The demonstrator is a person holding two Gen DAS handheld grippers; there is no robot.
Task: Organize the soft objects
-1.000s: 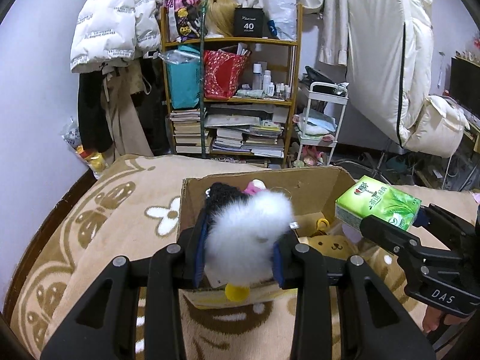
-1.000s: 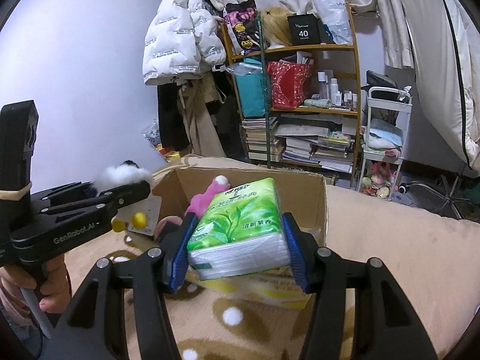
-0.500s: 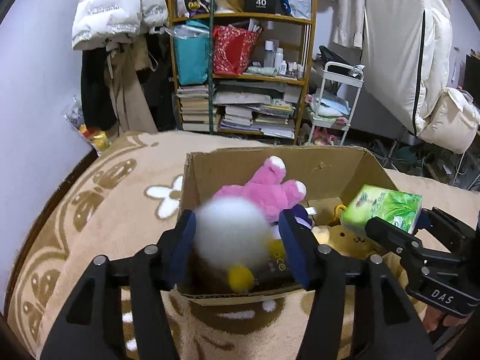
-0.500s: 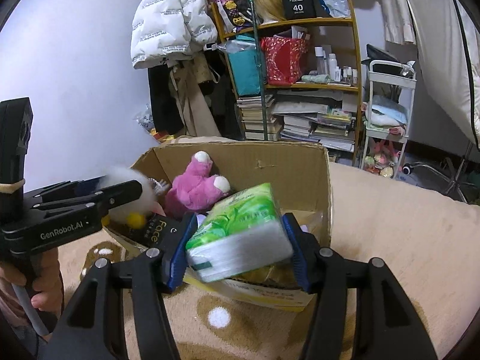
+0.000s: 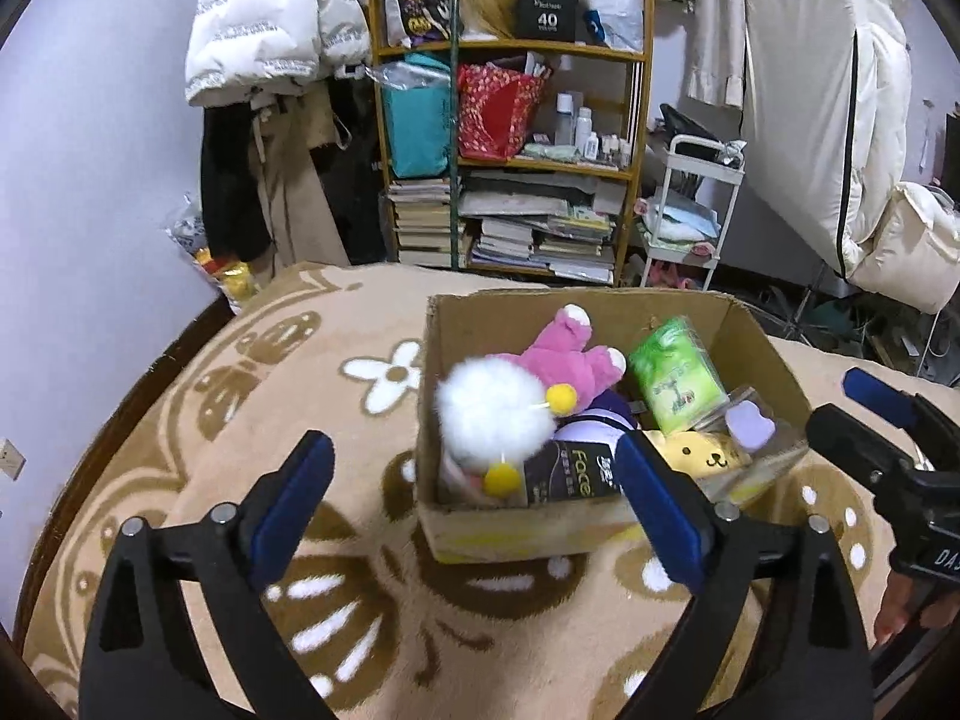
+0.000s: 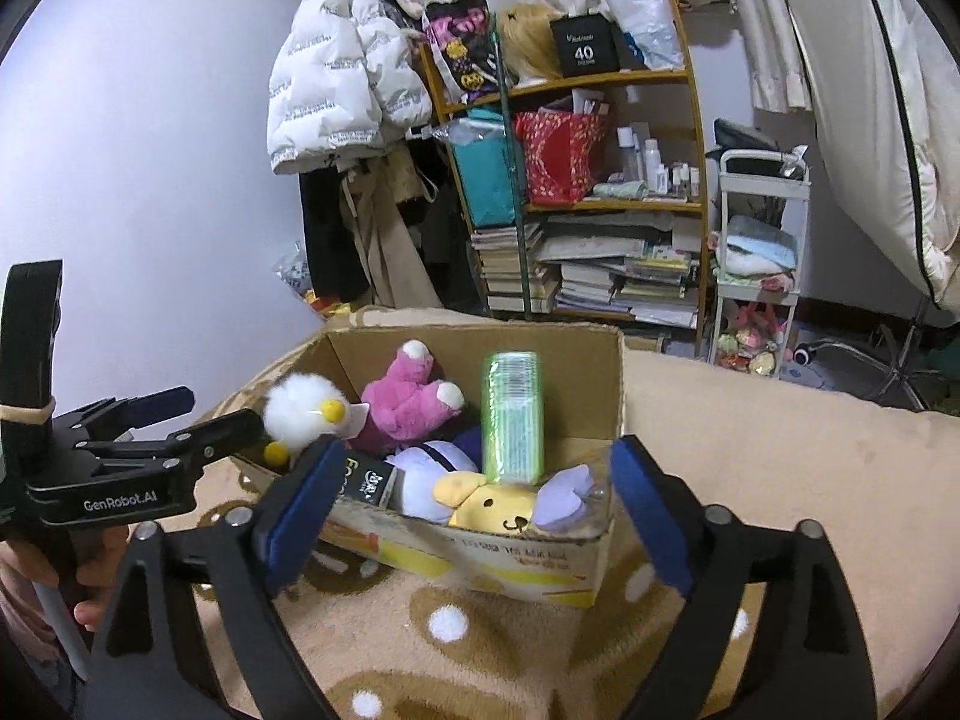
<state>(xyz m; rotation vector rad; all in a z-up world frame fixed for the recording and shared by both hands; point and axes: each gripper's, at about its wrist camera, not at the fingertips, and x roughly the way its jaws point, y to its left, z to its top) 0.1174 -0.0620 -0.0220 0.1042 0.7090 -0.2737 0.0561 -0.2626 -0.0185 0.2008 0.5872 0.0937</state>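
Observation:
A cardboard box [image 5: 427, 360] [image 6: 606, 558] stands on a beige patterned blanket. A white fluffy toy [image 5: 495, 414] [image 6: 300, 407] with yellow pompoms lies at its near left corner. A green tissue pack [image 5: 675, 375] [image 6: 513, 414] is in the box, blurred in the right wrist view. A pink plush [image 5: 558, 354] [image 6: 414, 399], a yellow bear plush [image 5: 699, 456] [image 6: 498, 507] and a black pack [image 5: 570, 477] also lie inside. My left gripper [image 5: 474, 498] is open and empty before the box. My right gripper [image 6: 471, 501] is open and empty at the near wall.
A wooden shelf [image 5: 510, 138] with books, bags and bottles stands behind the bed, with a white cart [image 5: 690, 204] to its right. Coats hang on the wall at left [image 5: 270, 36]. The blanket [image 5: 240, 420] spreads left and in front of the box.
Both grippers have opened. The white fluffy toy left the left gripper and the tissue pack left the right gripper; both are now in the box.

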